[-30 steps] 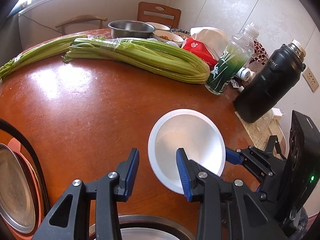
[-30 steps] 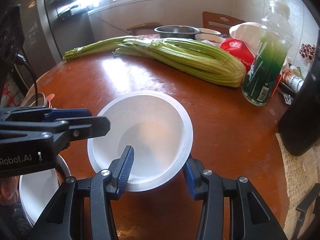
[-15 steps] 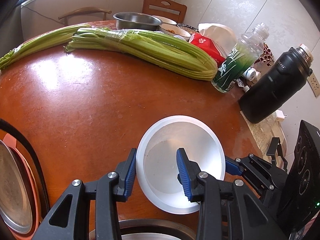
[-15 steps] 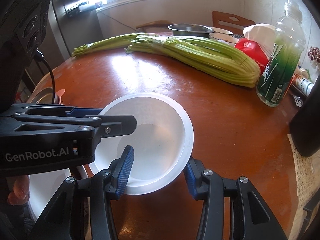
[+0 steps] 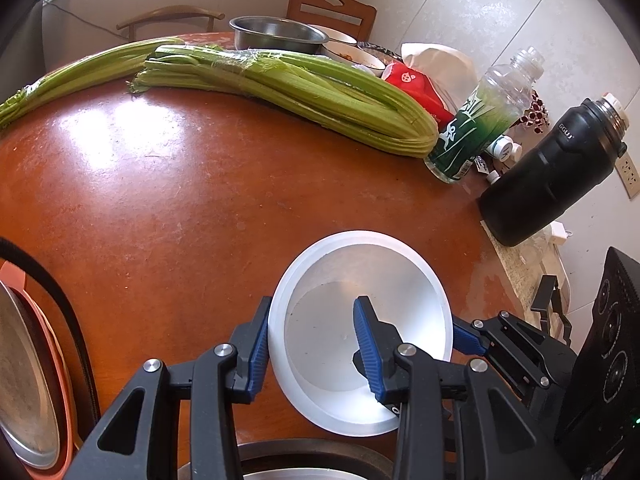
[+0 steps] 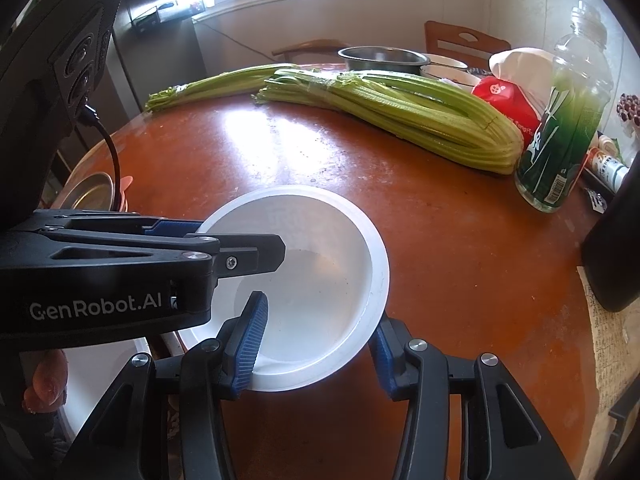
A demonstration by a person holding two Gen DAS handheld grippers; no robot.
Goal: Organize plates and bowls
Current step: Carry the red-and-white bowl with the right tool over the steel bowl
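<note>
White bowl (image 5: 384, 280) was round, smooth, matte plastic with a flat rim, mouth tilted up and toward the left gripper (image 5: 308, 344), above the glossy brown table (image 5: 160, 200). Both grippers' blue ribbed fingers straddled its rim, one inside and one outside: left at the left edge, right gripper (image 6: 316, 344) at the right edge; whether either pair pressed it, could not tell

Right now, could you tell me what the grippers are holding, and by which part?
Both straddle the white bowl rim: left gripper its left side, right gripper its right.
</note>
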